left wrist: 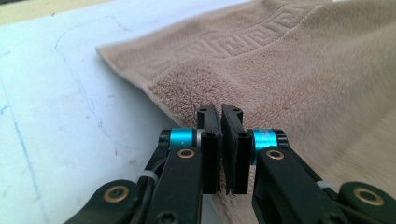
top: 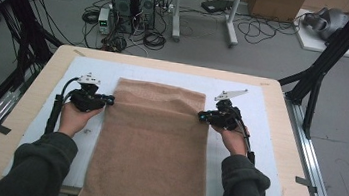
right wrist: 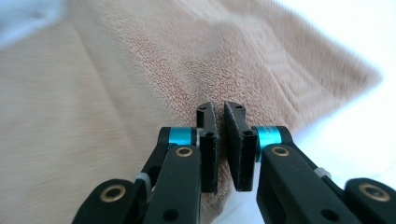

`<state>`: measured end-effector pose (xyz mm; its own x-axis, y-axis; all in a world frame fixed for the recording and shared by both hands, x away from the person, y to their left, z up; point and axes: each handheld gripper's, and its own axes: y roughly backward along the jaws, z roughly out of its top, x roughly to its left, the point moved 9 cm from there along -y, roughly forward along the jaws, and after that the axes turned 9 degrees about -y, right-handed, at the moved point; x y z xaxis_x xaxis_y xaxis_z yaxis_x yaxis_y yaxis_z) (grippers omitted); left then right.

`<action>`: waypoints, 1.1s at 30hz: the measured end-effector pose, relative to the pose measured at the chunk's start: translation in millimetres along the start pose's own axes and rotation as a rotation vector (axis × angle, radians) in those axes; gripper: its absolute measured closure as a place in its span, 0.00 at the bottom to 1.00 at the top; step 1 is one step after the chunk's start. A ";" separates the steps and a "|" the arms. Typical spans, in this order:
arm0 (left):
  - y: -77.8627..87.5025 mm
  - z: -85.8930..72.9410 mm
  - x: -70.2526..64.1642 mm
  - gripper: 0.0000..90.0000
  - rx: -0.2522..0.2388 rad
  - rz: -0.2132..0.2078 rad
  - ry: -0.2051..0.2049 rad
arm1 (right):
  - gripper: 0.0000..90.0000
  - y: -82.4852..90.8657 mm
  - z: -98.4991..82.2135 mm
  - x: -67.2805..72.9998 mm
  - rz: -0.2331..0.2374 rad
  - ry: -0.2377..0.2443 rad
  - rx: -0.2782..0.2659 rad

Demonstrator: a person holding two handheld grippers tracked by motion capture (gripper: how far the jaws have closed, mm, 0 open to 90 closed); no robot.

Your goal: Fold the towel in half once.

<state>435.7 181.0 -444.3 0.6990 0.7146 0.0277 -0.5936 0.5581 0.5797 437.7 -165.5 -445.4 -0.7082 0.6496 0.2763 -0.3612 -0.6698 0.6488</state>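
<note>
Both your grippers are pinching the tan towel [top: 154,146] — left gripper [top: 110,99] on its left edge, right gripper [top: 201,115] on its right edge, jaws pressed together on the cloth. It lies flat on the white mat [top: 243,94], near end hanging off the table; this looks like the grasp for a fold — next, lift both edges evenly.
</note>
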 end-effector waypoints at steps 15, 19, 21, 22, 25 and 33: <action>45.3 -81.1 -77.5 0.90 0.052 -0.137 -0.078 | 0.81 15.8 -100.6 68.7 0.090 0.059 0.109; 48.8 -69.4 -69.1 0.63 -0.001 -0.142 -0.042 | 0.63 20.1 -95.2 66.7 0.122 0.036 0.092; 46.2 -58.6 -58.9 0.59 -0.004 -0.122 -0.041 | 0.61 23.8 -84.2 61.4 0.110 0.035 0.074; 43.8 -54.0 -55.0 0.58 -0.003 -0.117 -0.044 | 0.59 24.3 -77.7 57.5 0.088 0.044 0.067; 30.7 -38.9 -43.0 0.57 -0.003 -0.094 -0.045 | 0.55 16.8 -56.2 42.3 0.033 0.041 0.058; -13.3 -32.4 -13.7 0.56 0.066 -0.063 0.036 | 0.48 -16.5 -32.7 -0.5 -0.043 -0.004 0.066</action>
<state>421.0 177.4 -478.8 0.7189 0.6941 -0.0392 -0.5204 0.5747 0.6315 424.2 -166.6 -479.4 -0.6906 0.6788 0.2496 -0.3506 -0.6161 0.7053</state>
